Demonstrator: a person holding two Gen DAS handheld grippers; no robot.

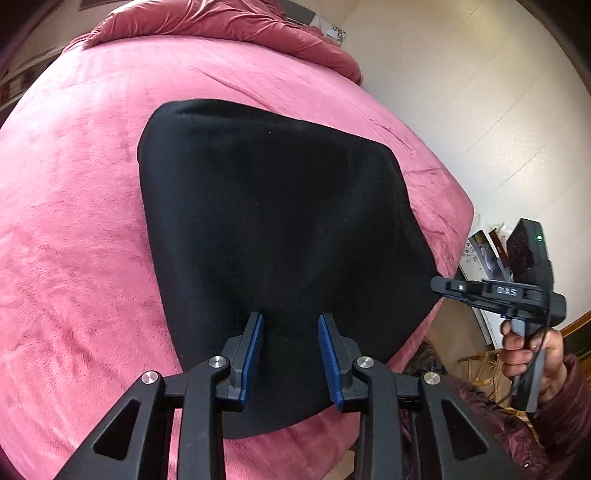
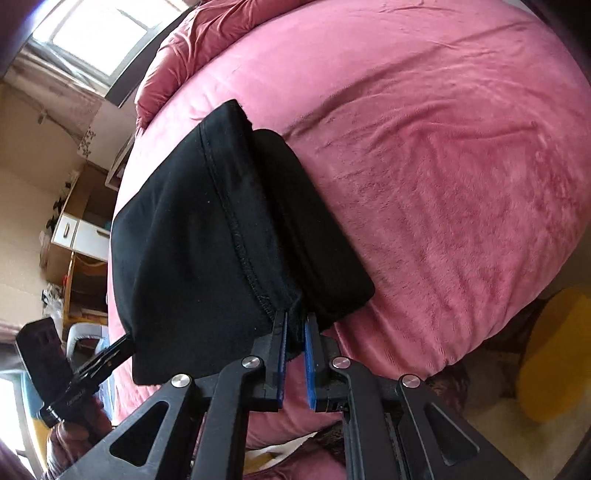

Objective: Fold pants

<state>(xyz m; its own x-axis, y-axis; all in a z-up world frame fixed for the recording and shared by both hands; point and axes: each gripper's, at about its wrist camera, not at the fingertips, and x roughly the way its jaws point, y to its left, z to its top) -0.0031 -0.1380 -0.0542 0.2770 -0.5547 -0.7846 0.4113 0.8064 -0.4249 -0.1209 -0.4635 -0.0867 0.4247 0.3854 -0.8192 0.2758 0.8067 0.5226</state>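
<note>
Left gripper (image 1: 290, 363): black two-finger tool with blue pads, sitting nearest the left wrist lens; its jaws are standing partly apart over the near edge of the pants, and whether the pads are pressing any cloth cannot be told.
Right gripper (image 2: 294, 360): matching black tool with blue pads, jaws drawn nearly together and pinching a bunched fold of black cloth at the near hem.
Pants (image 1: 280, 236): black soft fabric pants, folded into a compact stack, lying near the corner of the bed closest to the person, one side reaching the bed's edge.
Seam (image 2: 236, 221): stitched hem line running along the top layer toward the right gripper.
Bed (image 1: 74, 221): wide surface covered in a pink plush blanket, carrying the pants.
Duvet (image 1: 221, 26): pink crumpled quilt, bunched at the far edge of the bed.
Hand (image 1: 532, 354): person's right hand in a dark red puffy sleeve, gripping the right tool's handle beside the bed's corner.
</note>
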